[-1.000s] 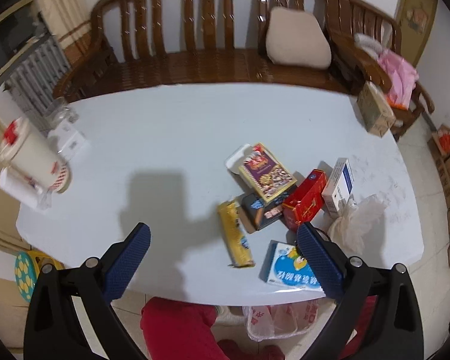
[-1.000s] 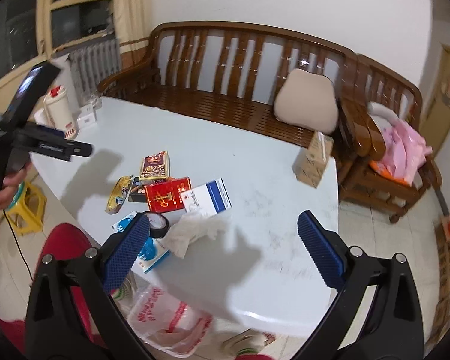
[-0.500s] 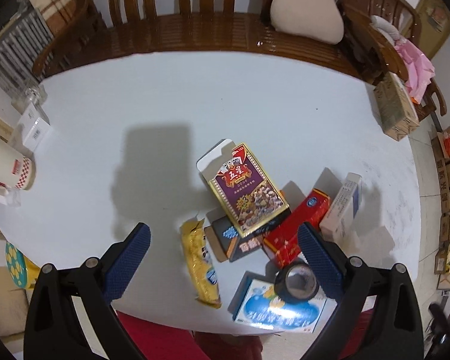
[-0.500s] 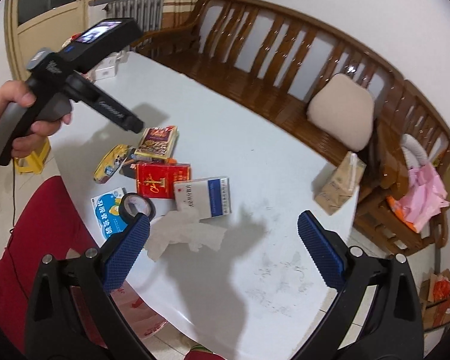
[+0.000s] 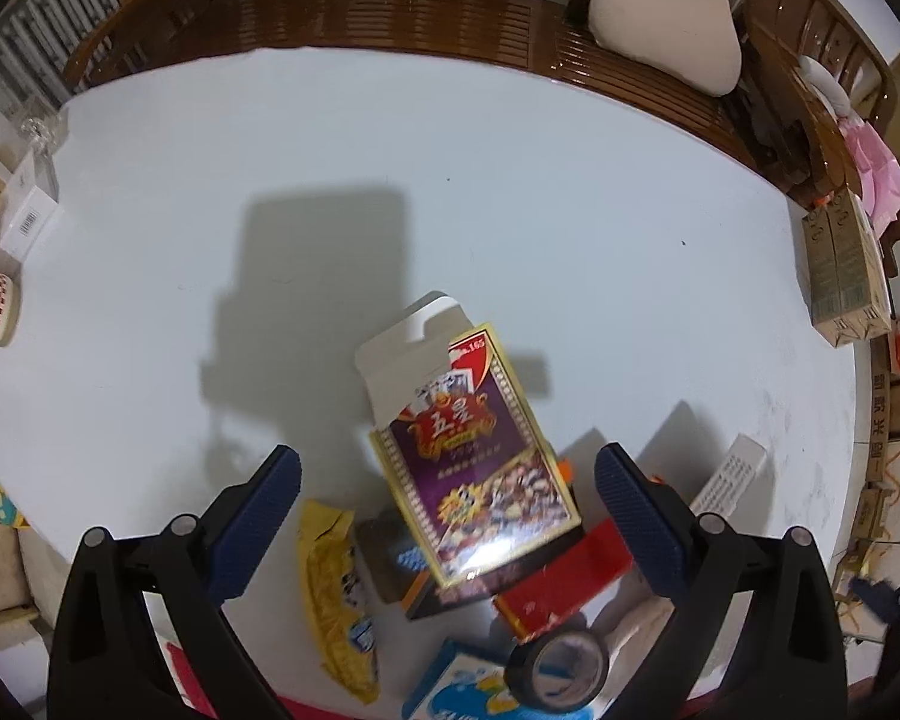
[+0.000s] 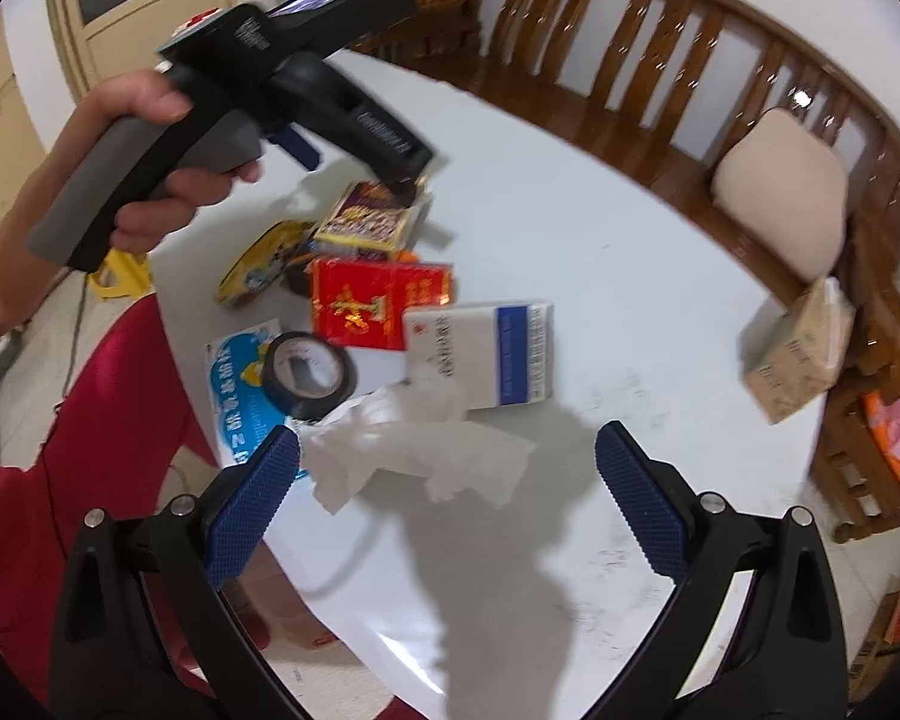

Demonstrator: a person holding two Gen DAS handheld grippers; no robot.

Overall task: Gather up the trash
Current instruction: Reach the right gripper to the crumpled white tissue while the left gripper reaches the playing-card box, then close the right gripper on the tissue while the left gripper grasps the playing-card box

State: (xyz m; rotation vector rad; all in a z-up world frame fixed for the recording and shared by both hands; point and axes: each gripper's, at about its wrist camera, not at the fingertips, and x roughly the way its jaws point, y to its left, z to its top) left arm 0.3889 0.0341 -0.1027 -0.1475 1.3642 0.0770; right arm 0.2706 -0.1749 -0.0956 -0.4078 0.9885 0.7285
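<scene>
The left gripper [image 5: 447,498] is spread wide, with the purple box [image 5: 474,462] between its jaws. The right gripper [image 6: 447,495] is wide too; the crumpled tissue [image 6: 414,450] lies between them, toward 11 o'clock.

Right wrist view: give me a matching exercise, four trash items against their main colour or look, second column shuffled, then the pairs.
Column one:
1. tape roll
2. crumpled tissue
3. snack wrapper
4. flat box beside the white and blue box

Column two:
A. red with gold characters
B. black
C. yellow
D. white

Pairs: 1-B, 2-D, 3-C, 4-A
</scene>
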